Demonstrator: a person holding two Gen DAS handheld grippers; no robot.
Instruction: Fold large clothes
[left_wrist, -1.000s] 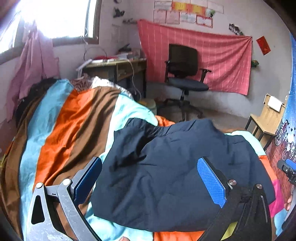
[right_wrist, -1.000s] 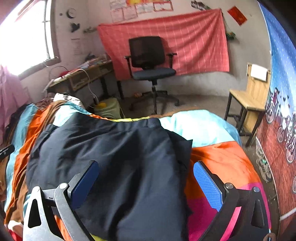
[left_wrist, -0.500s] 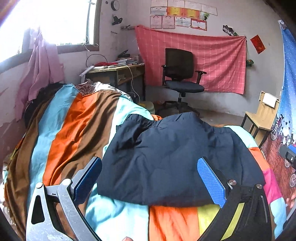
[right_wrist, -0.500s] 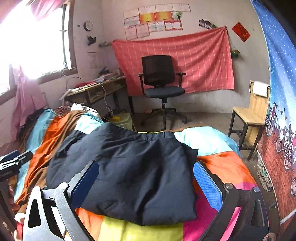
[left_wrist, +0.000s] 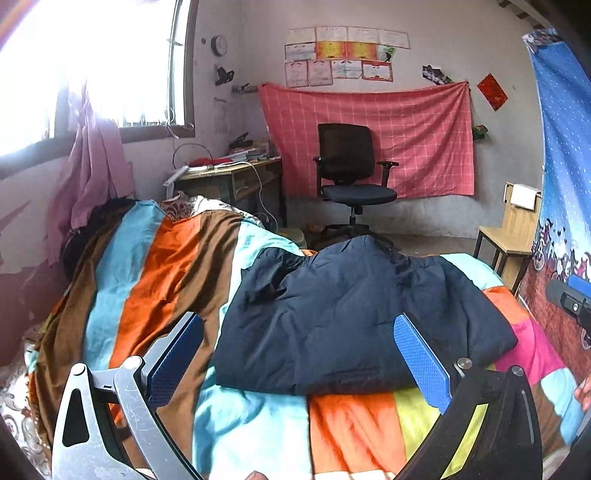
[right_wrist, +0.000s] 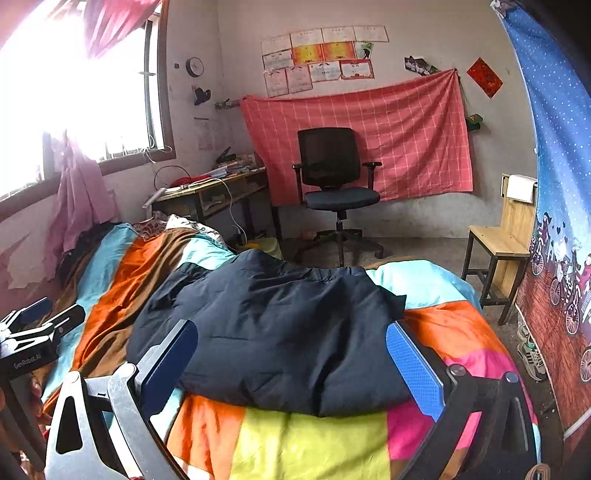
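Tongs of the left hand (left_wrist: 298, 347) stand with their blue-padded fingers wide apart at the bottom of the left wrist frame, holding nothing; the right tongs (right_wrist: 291, 350) gape just the same, also empty. Between both pairs, in mid-frame, a folded dark navy padded garment (left_wrist: 351, 317) lies on the bed's striped orange, brown, turquoise and yellow quilt (left_wrist: 155, 266). Its near edge looks clear of the pads, though the fisheye makes that hard to judge. Beyond, upper centre, stand a black swivel office chair (right_wrist: 332, 177) and a pink checked wall cloth (right_wrist: 406, 129).
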